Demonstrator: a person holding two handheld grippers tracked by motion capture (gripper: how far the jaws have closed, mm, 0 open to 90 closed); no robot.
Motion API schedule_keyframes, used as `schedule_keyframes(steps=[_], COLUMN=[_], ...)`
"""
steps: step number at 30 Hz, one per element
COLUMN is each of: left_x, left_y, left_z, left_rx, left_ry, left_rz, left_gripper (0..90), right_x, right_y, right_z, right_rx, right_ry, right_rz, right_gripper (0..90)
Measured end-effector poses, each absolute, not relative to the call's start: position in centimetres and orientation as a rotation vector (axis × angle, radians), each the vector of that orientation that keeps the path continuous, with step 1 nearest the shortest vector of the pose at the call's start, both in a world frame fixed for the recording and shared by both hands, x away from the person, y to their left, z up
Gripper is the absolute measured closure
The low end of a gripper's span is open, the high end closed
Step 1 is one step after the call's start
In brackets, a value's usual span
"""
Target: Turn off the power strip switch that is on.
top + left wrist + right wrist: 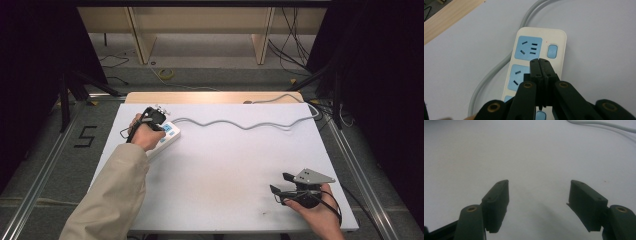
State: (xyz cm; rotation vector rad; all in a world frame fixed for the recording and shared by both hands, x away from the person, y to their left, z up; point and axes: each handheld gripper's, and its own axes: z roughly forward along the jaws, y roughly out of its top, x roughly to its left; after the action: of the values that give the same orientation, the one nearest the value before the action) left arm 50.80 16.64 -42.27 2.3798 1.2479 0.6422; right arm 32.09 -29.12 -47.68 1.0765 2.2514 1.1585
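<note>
A cream, round-cornered plastic power strip [167, 136] is seen lying flat on the matt white desk [225, 170], directly beneath the left hand-held gripper [161, 111]. In the left gripper view, the left hand-held gripper [540, 61] is shown with its black jaws pressed together, nothing being pinched between them; their tips are poised over the power strip [539, 45], just short of a pale blue rounded switch [552, 51] and beside a pale blue socket panel [527, 47] with dark slots. Whether the tips touch the plastic cannot be made out. The near end of the strip is cut off by the jaws and the frame edge, so its full length is hidden. In the high view much of the strip is covered by the person's left hand [145, 135] and a beige sleeve [110, 195].

A smooth grey cable [240, 122] is seen running in loose waves from the strip away to the right, across the desk toward its far right corner.

Well apart, near the front right of the desk, the right hand-held gripper [281, 183] is held with a grey three-cornered plate [312, 176] on top. In the right gripper view, the right hand-held gripper [537, 195] is shown with its blocky black jaws spread wide over bare desk surface [524, 152], nothing between them; a short stretch of cable [599, 123] is cut off at the upper edge.
</note>
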Motion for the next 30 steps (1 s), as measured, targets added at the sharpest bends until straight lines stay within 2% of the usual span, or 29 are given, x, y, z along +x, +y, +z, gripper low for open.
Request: schedule_keyframes(steps=[30], left_x=[52.9], left_y=[14.9], left_z=[-42.6], left_rx=[2.415], left_ry=[1.235], left_rz=[0.630], left_gripper=[89.7], right_x=[32.1], right_y=[-29.2], right_z=[-47.7], right_rx=[1.074], right_ry=[2.249], right_rz=[1.162], right_gripper=[33.6])
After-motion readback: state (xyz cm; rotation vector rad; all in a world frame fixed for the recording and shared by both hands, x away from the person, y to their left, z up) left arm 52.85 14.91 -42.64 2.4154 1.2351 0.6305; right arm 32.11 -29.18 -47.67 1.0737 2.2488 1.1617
